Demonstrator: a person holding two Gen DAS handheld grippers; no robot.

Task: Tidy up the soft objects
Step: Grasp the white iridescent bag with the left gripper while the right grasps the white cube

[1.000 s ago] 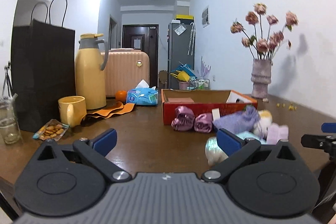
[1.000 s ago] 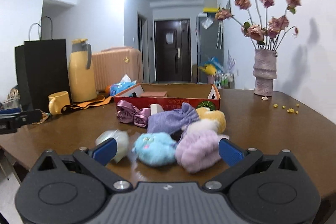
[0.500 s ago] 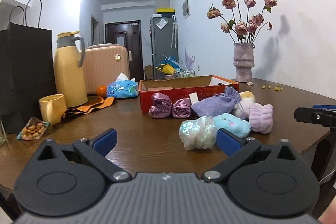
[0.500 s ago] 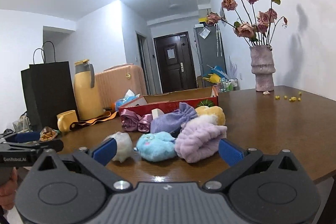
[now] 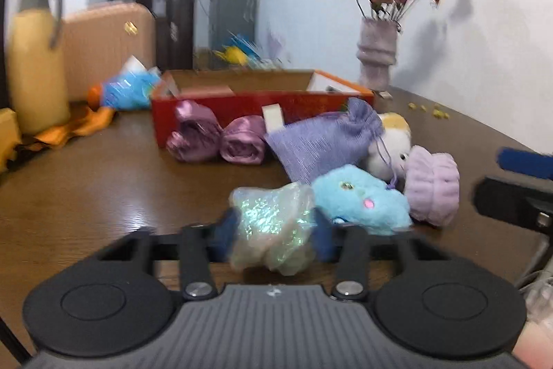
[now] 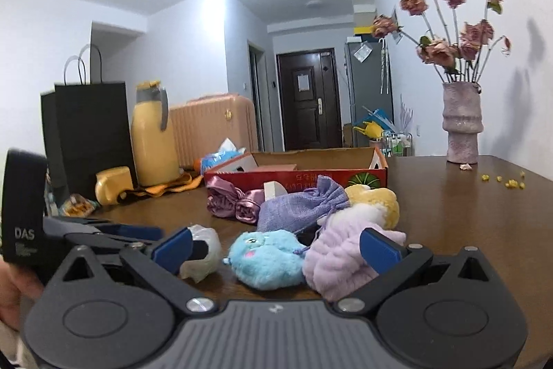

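Left wrist view shows the left gripper [image 5: 273, 232] with its 2 blue pads pressed against either side of an iridescent crinkly bundle [image 5: 273, 223] that rests on the brown table [image 5: 103, 196]. Its jaws have just been closing, and the bundle sits squeezed between them. Just beside the bundle, to its right, lies a blue plush toy [image 5: 359, 199], and touching that on the far right is a lilac fluffy roll [image 5: 432, 184]. Behind them a purple drawstring pouch [image 5: 325, 140] leans against a white and yellow plush [image 5: 394, 140]. 2 pink satin rolls [image 5: 217, 140] lie side by side in front of a red cardboard box [image 5: 242, 106], whose top is open. A yellow thermos [image 5: 34, 57] stands at the left, with a peach suitcase [image 5: 107, 47] beyond it. A vase of dried roses [image 5: 376, 57] stands near the wall at the right. The picture is blurred, so small details are hard to read.

Right wrist view shows the right gripper [image 6: 276, 246] with its jaws spread wide and nothing clamped. Its blue fingers [image 6: 380, 249] frame the blue plush toy and the lilac fluffy roll, and the right one overlaps the roll in the picture; whether it touches I cannot tell. At the left edge a hand [image 6: 13, 289] holds the left gripper against the bundle.
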